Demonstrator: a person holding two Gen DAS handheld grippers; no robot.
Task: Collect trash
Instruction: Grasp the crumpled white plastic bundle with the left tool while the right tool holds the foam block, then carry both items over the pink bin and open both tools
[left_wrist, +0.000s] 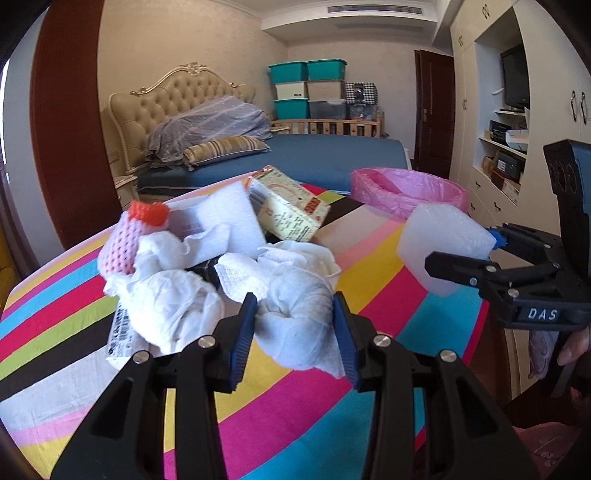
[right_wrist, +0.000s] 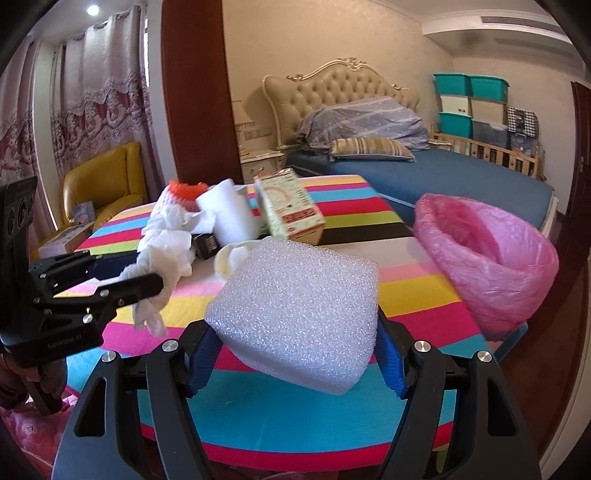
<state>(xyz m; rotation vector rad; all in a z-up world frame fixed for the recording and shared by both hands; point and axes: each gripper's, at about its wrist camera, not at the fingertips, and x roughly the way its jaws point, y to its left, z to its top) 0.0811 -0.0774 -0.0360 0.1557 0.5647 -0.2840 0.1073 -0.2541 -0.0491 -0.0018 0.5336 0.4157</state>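
Note:
My left gripper (left_wrist: 295, 325) is shut on a crumpled white tissue (left_wrist: 303, 317), held over the striped table (left_wrist: 369, 332). From the right wrist view the left gripper (right_wrist: 125, 280) has the tissue (right_wrist: 155, 295) hanging from it. My right gripper (right_wrist: 295, 350) is shut on a white foam block (right_wrist: 299, 314), held above the table. In the left wrist view the right gripper (left_wrist: 465, 251) holds the foam block (left_wrist: 443, 240) near a pink-lined trash bin (left_wrist: 410, 192), which also shows at the right (right_wrist: 491, 258).
More trash lies on the table: another tissue wad (left_wrist: 166, 295), a pink and orange foam net (left_wrist: 136, 236), a white foam sheet (left_wrist: 229, 218), a cream carton (left_wrist: 291, 210), a barcoded wrapper (left_wrist: 122, 336). A bed (right_wrist: 443, 177) stands behind, a yellow armchair (right_wrist: 107, 184) at left.

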